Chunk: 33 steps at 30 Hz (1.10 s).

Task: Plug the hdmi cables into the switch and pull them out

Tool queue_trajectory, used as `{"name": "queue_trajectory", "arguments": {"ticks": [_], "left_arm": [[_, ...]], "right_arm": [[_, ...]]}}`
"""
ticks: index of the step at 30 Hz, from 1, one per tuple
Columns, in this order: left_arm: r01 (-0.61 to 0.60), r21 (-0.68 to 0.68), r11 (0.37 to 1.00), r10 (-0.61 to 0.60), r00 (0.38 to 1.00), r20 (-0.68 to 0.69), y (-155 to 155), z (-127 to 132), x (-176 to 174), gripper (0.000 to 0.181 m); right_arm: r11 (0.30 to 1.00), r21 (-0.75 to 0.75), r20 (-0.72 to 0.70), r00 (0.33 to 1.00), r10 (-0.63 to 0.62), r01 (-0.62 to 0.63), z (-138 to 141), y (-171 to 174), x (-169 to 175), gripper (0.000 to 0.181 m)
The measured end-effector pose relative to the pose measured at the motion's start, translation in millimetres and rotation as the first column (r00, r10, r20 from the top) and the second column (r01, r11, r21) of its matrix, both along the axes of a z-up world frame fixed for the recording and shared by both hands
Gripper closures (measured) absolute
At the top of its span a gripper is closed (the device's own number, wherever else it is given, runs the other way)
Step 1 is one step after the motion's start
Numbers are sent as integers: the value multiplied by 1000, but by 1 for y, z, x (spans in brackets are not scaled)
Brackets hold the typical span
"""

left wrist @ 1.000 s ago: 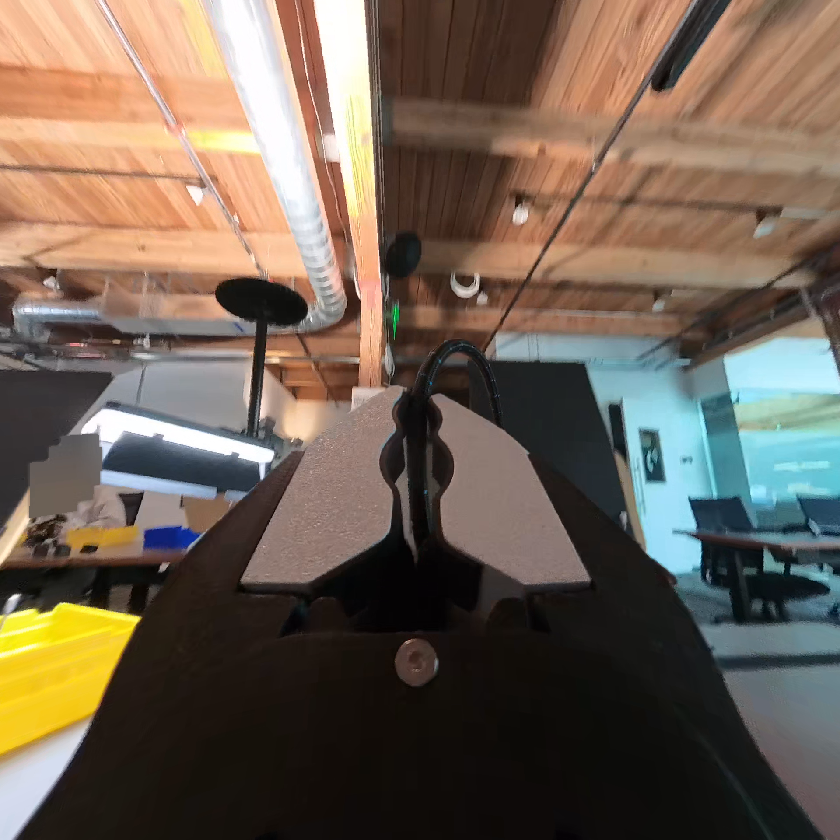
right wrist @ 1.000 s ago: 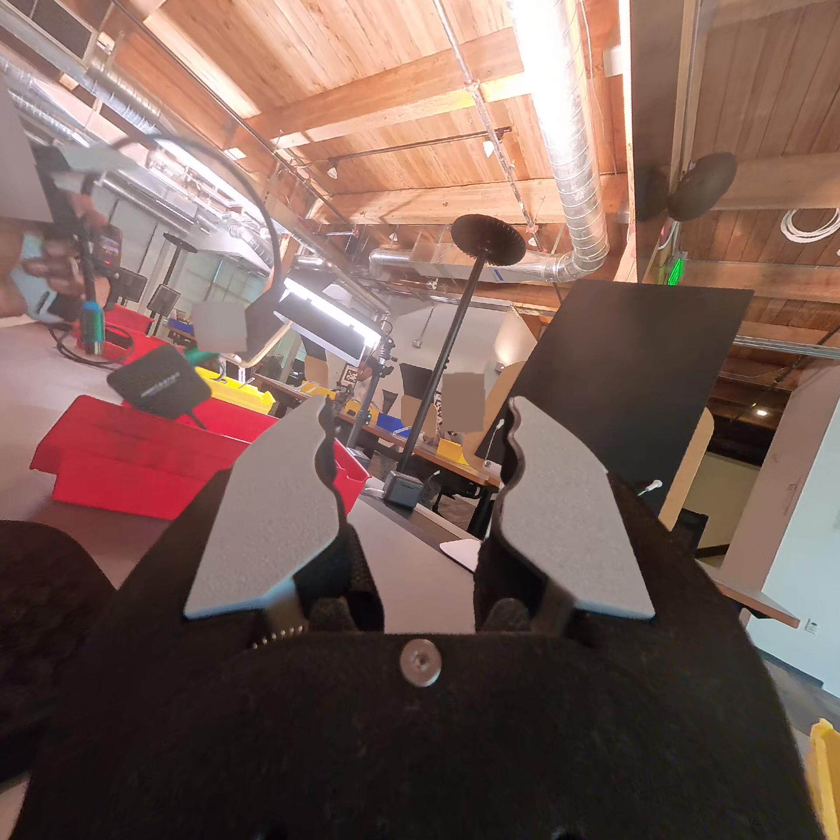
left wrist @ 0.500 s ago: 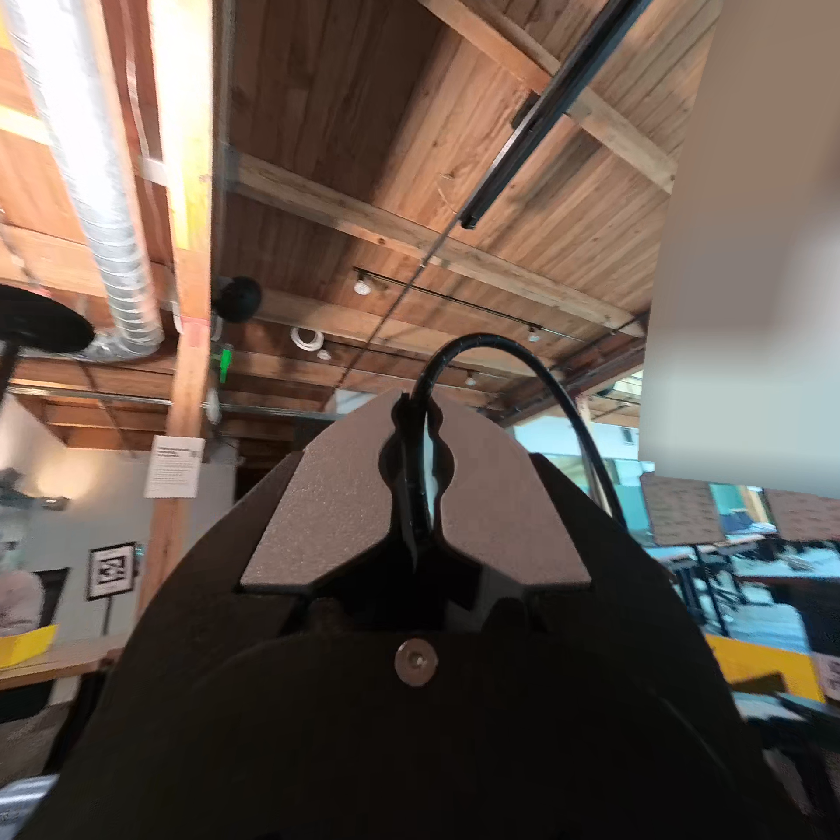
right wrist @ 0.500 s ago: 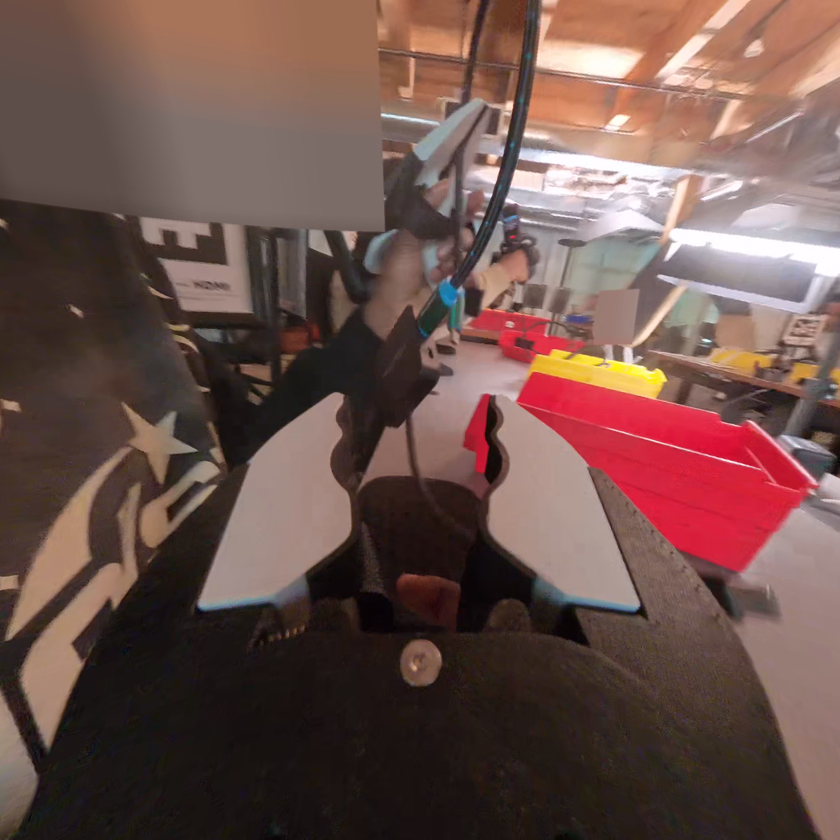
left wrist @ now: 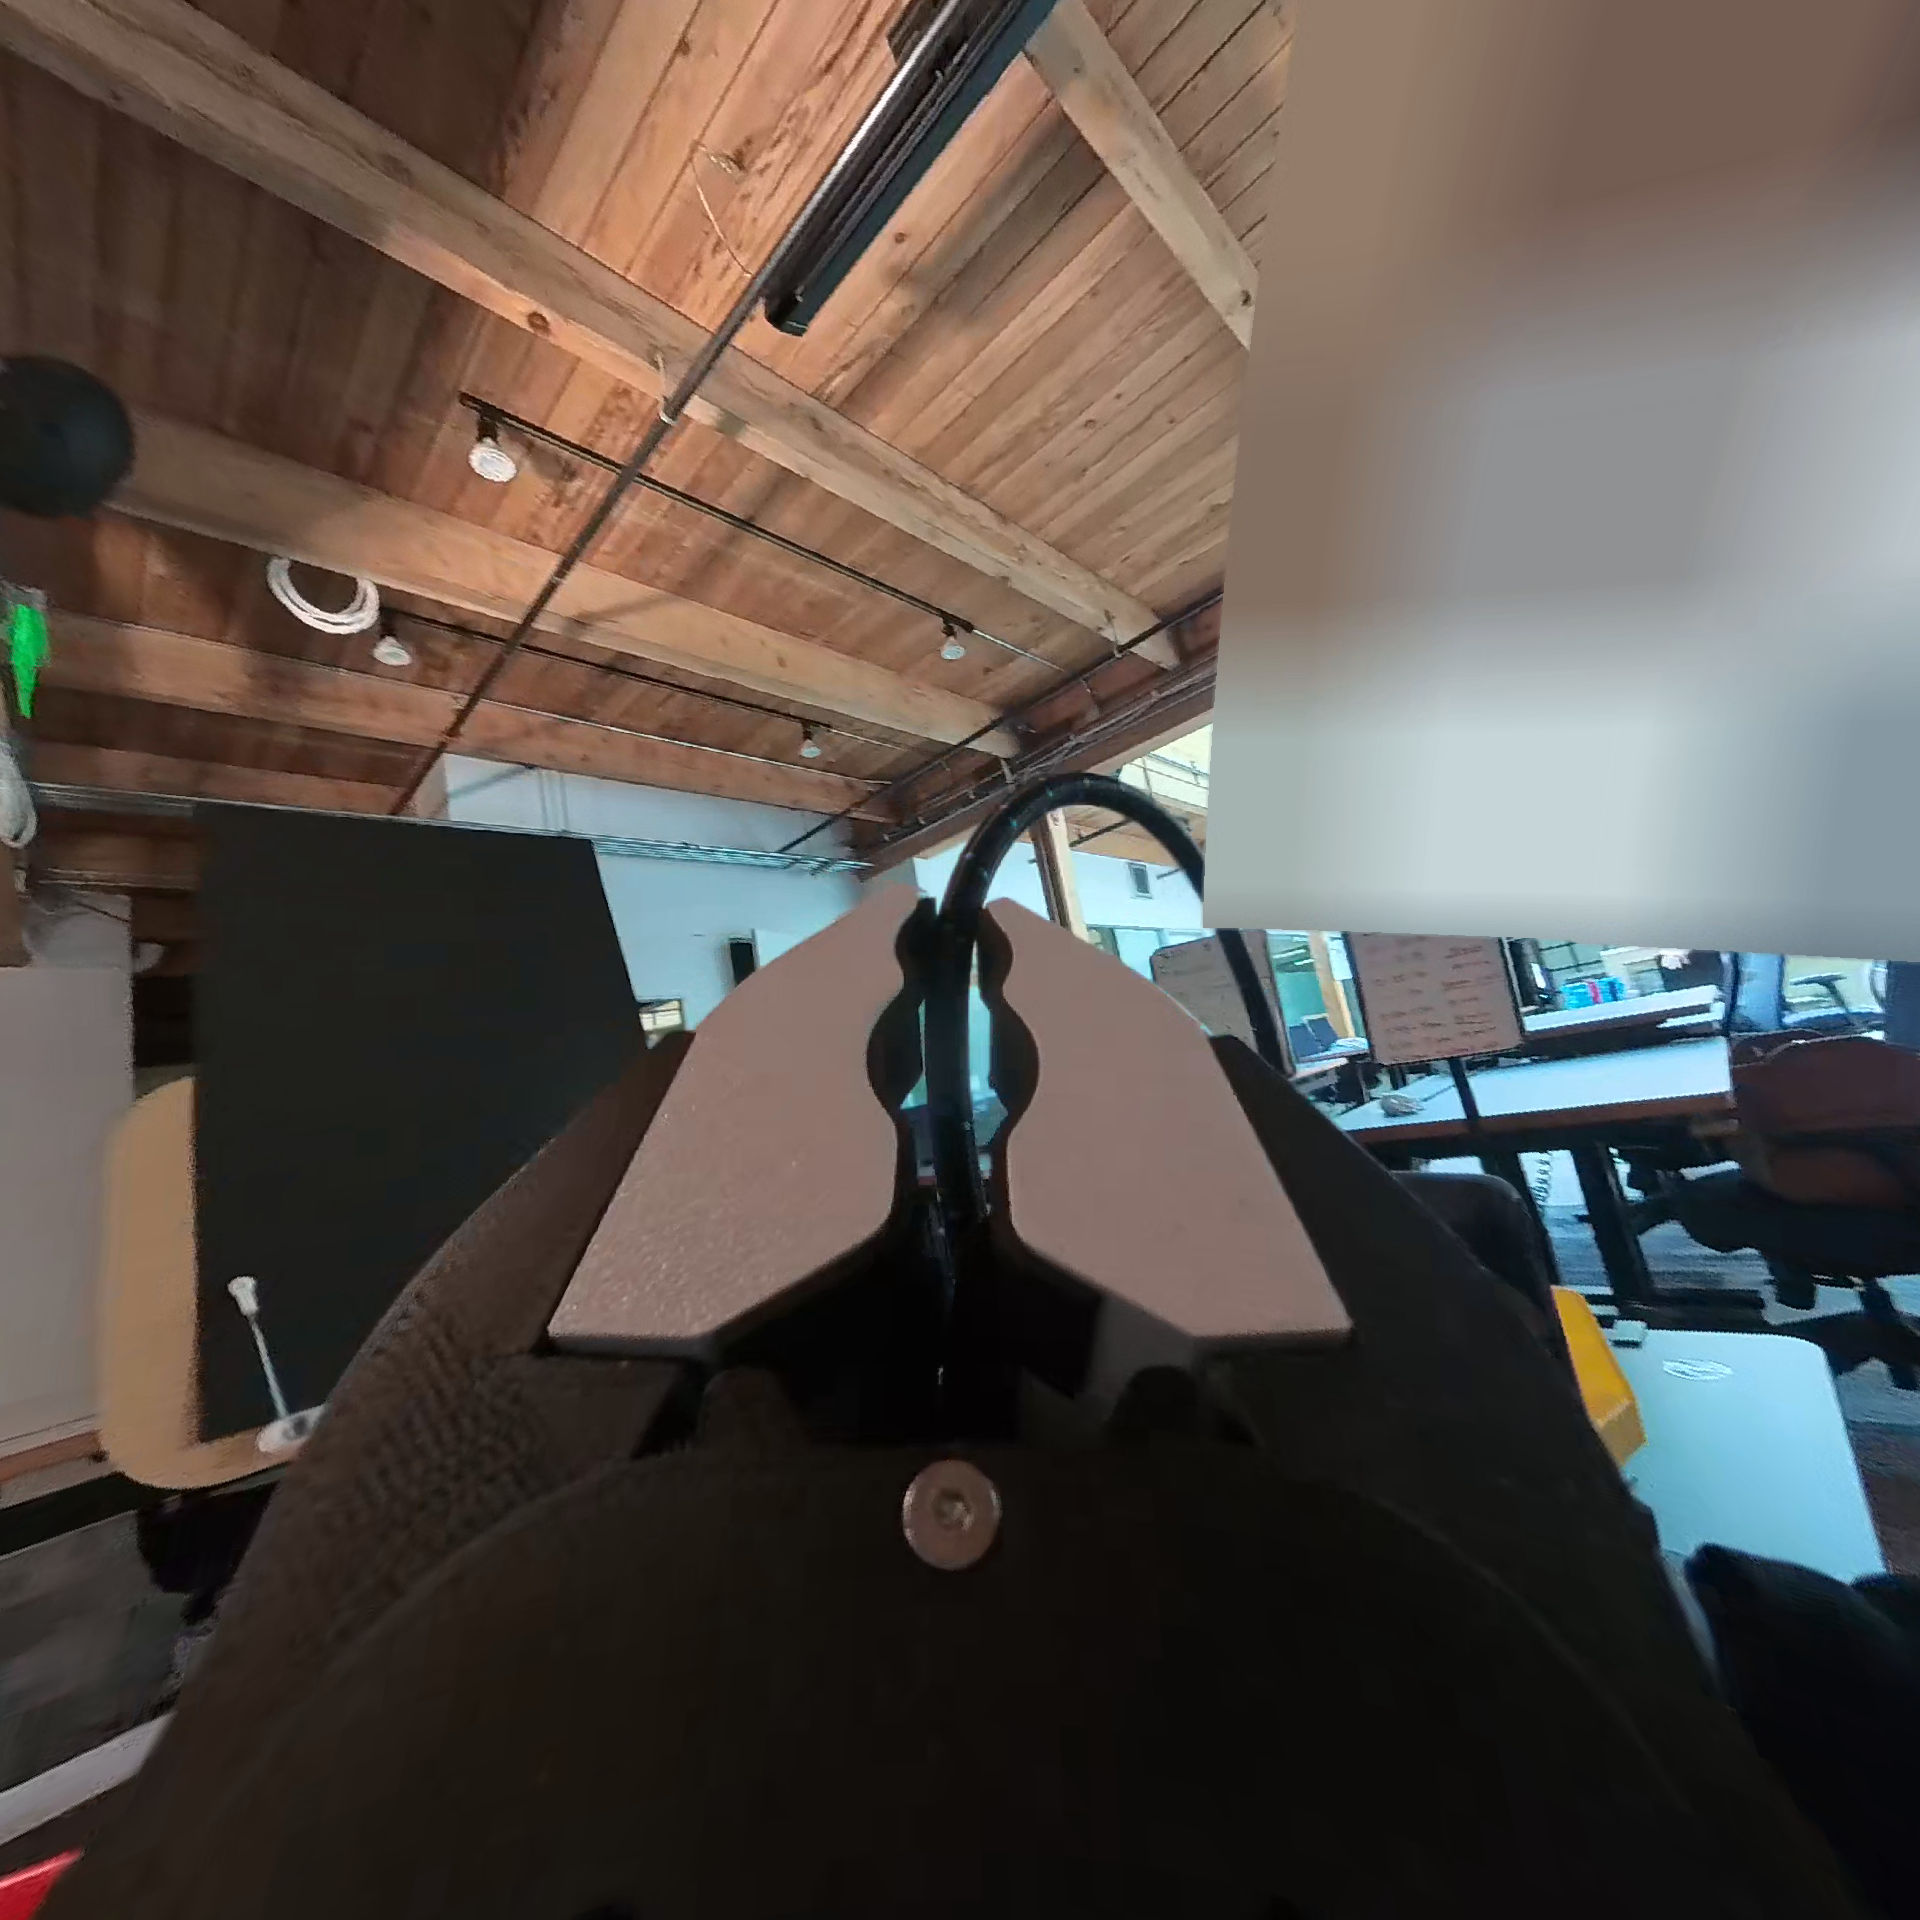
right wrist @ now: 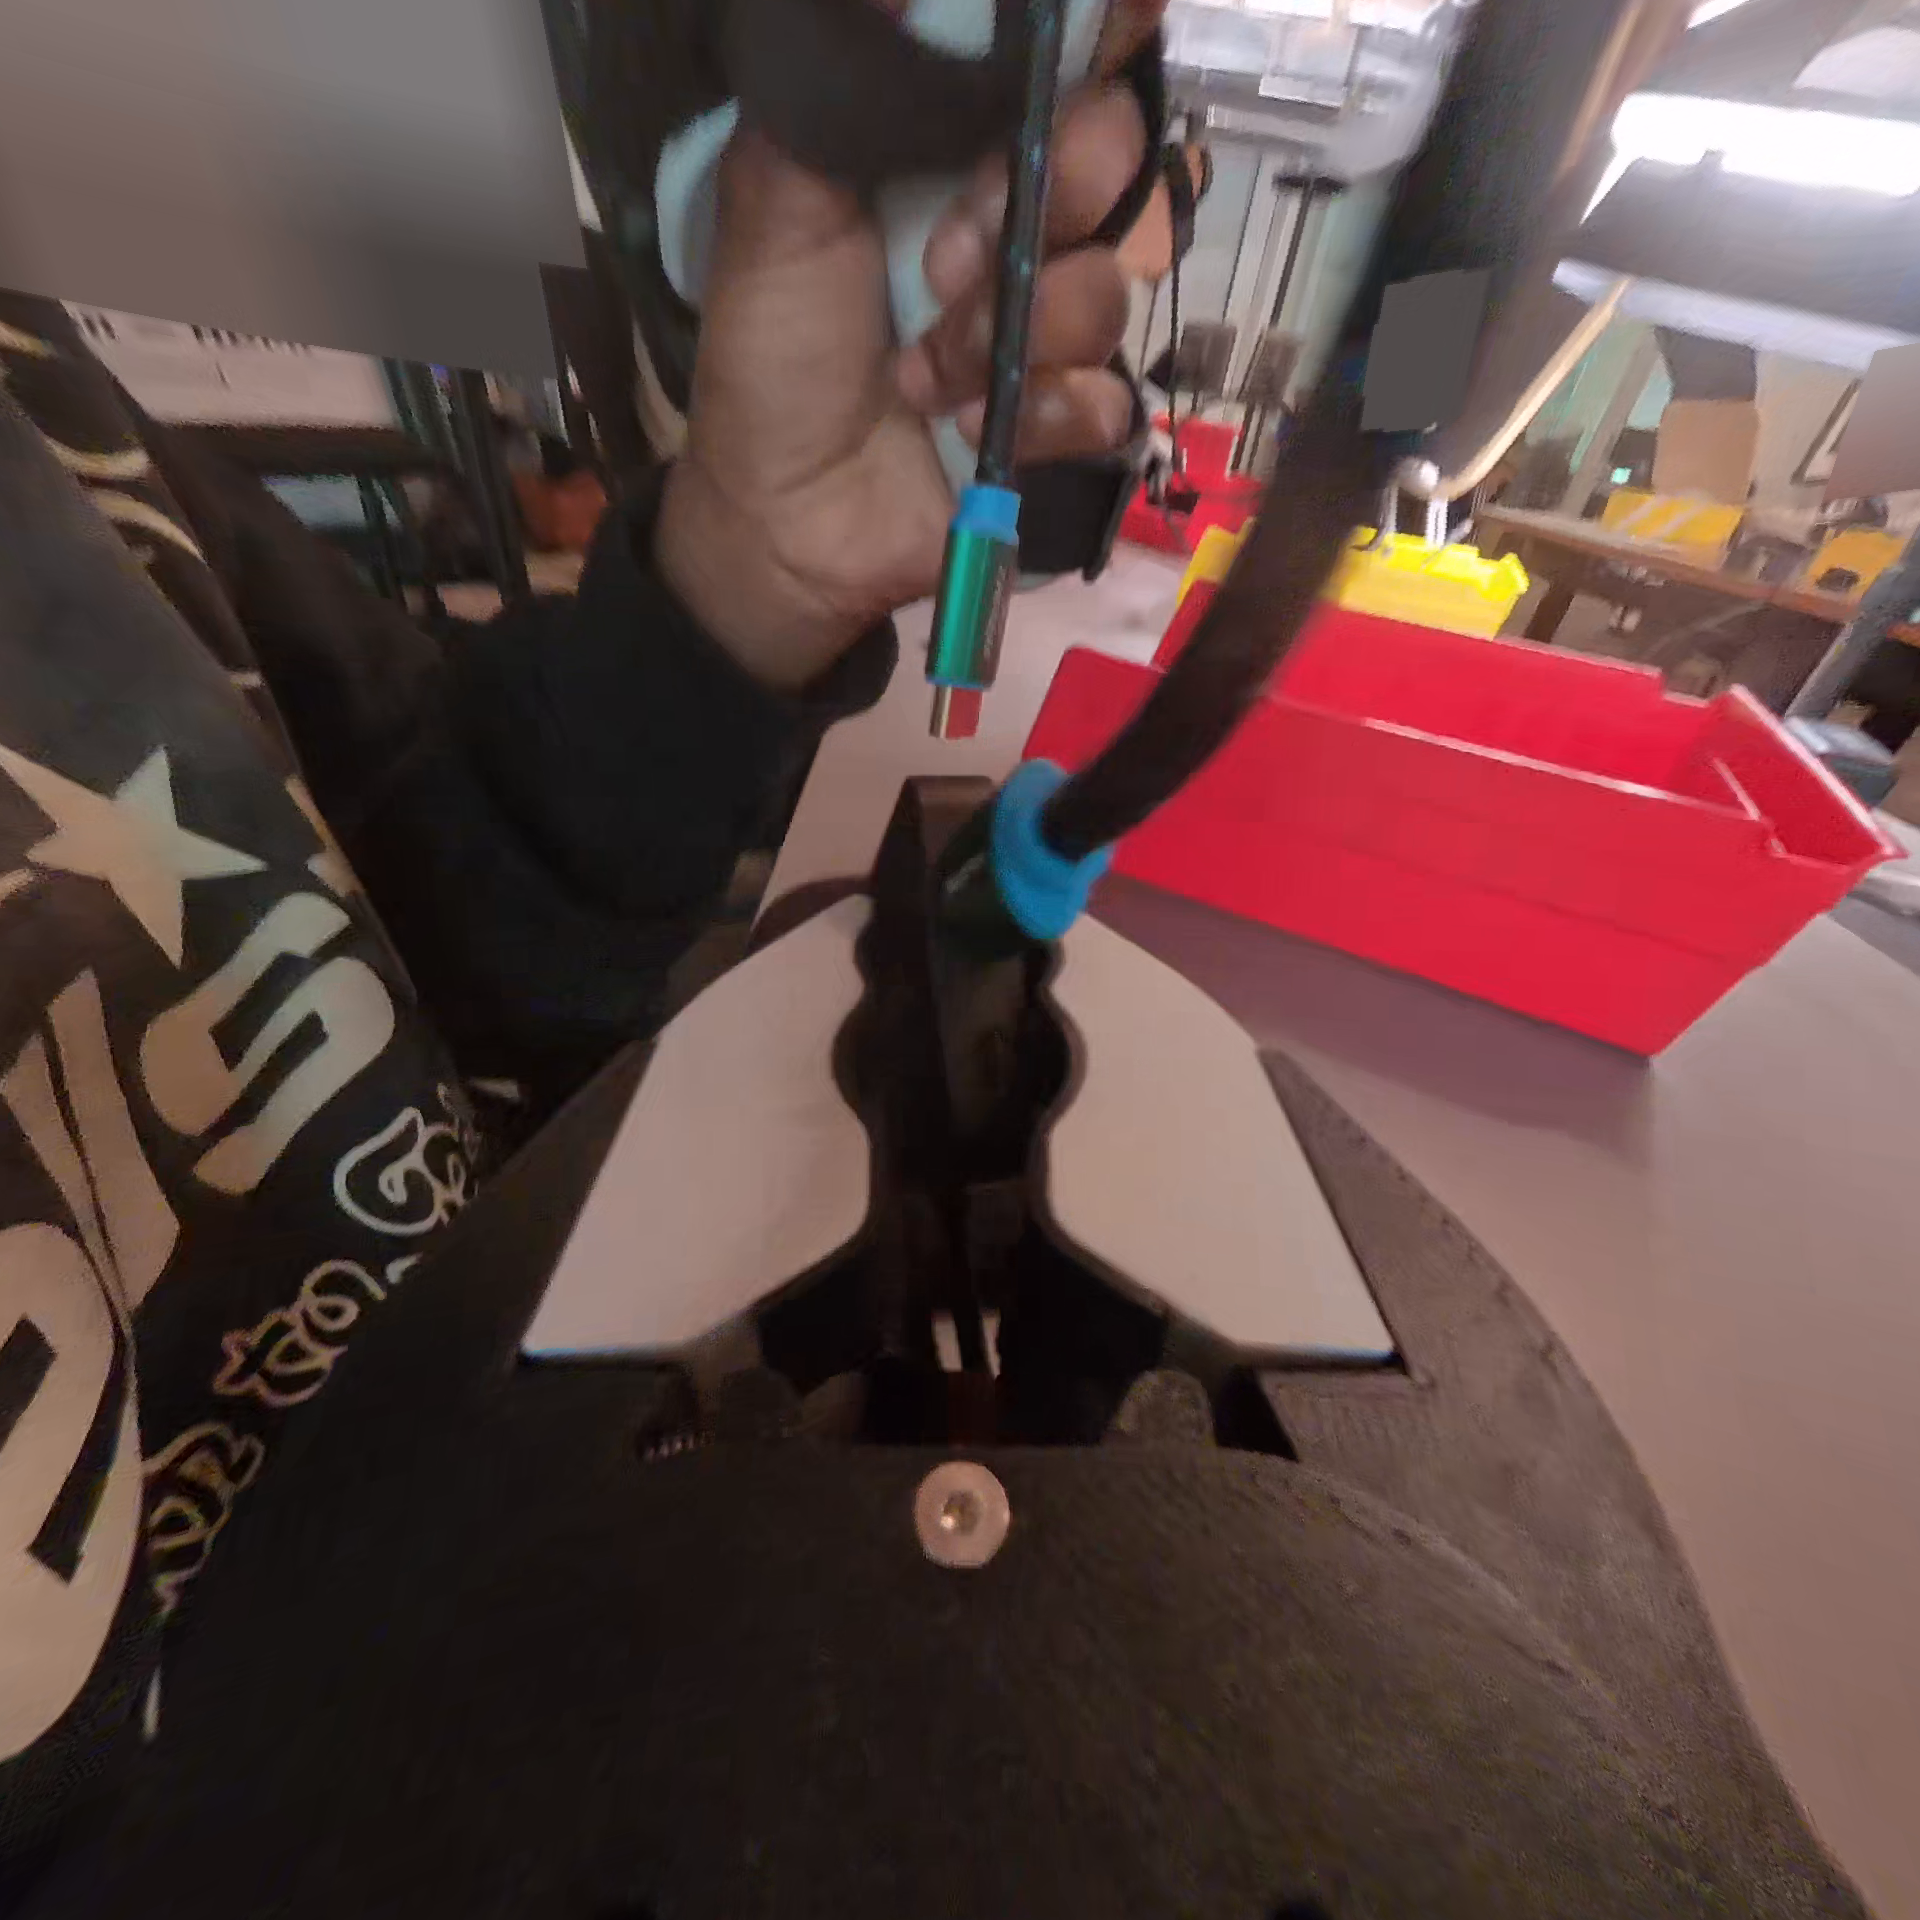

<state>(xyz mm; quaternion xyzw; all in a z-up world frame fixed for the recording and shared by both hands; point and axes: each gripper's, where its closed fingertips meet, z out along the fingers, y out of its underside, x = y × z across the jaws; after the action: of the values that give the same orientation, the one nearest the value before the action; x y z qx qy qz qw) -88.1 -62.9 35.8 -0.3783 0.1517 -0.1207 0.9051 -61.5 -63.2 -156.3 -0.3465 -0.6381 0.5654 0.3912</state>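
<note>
Left wrist view: the left gripper, tilted up toward the timber ceiling, is clamped narrow on a thin black HDMI cable that runs up the slot between its fingers and arches over the tips toward the right. The grip is on bare cord, not on a plug, so a tug could let the cord slide or kink.

Right wrist view: the right gripper is closed on a dark switch, with a blue-collared thick cable plug seated at its far end, just past the fingertips. A green-bodied HDMI plug hangs just above the switch, apart from it, beside the person's hand. It could miss the port or enter skewed, being free to swing. A red bin sits toward the tabletop's far edge.
</note>
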Motion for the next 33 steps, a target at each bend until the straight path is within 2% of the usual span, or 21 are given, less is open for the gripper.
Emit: {"name": "queue_trajectory", "arguments": {"ticks": [1, 2, 4, 8, 10, 12, 14, 16, 18, 20, 22, 24, 26, 28, 29, 30, 33], "left_arm": [[9, -10, 1000, -9, 1000, -4, 2, -2, 3, 174], [17, -16, 1000, -17, 1000, -6, 4, -3, 5, 173], [22, -19, 1000, -22, 1000, 7, 8, -6, 3, 173], [154, -81, 985, -146, 984, 106, 22, -15, -4, 144], [232, -111, 966, -207, 958, 199, 34, -22, -9, 137], [279, -164, 946, -224, 930, 293, 52, -36, -10, 131], [353, -230, 907, -267, 904, 334, 69, -53, 4, 130], [443, -321, 837, -330, 877, 350, 84, -73, 32, 130], [520, -382, 764, -383, 842, 381, 95, -91, 58, 129], [550, -388, 739, -386, 819, 425, 103, -103, 71, 129], [532, -360, 766, -353, 818, 454, 108, -111, 73, 131], [515, -318, 796, -354, 822, 446, 107, -112, 73, 142], [529, -311, 790, -378, 819, 433, 103, -111, 74, 165], [584, -270, 765, -423, 773, 473, 99, -108, 71, 167], [609, -224, 761, -440, 738, 512, 97, -106, 67, 168], [611, -163, 774, -444, 709, 548, 94, -104, 60, 169], [573, -41, 818, -440, 671, 597, 88, -99, 36, 169]], "right_arm": [[1000, 5, 29, 1000, 11, -11, -2, -2, 1, 166], [999, -29, 34, 999, 26, -25, 2, -4, 3, 166], [988, -149, -45, 998, 37, -43, 23, 1, 7, 166], [927, -373, -218, 969, -119, 30, 62, 43, 20, 167], [846, -534, -314, 928, -199, 1, 82, 68, 34, 167], [726, -682, -400, 875, -273, -85, 96, 96, 54, 168], [617, -774, -430, 835, -344, -144, 100, 121, 69, 167], [559, -812, -435, 813, -388, -169, 99, 134, 76, 167], [560, -812, -431, 816, -385, -165, 99, 134, 75, 167], [592, -797, -409, 831, -378, -122, 97, 127, 66, 167], [619, -779, -381, 860, -339, -101, 95, 117, 55, 168], [642, -763, -339, 892, -299, -75, 90, 107, 43, 165], [655, -752, -320, 910, -265, -74, 88, 100, 36, 161], [656, -749, -323, 914, -245, -89, 90, 97, 33, 158], [662, -746, -322, 912, -256, -78, 91, 97, 30, 157], [666, -744, -322, 903, -284, -55, 91, 98, 28, 163], [638, -769, -369, 847, -382, -47, 96, 106, 34, 157]]}}
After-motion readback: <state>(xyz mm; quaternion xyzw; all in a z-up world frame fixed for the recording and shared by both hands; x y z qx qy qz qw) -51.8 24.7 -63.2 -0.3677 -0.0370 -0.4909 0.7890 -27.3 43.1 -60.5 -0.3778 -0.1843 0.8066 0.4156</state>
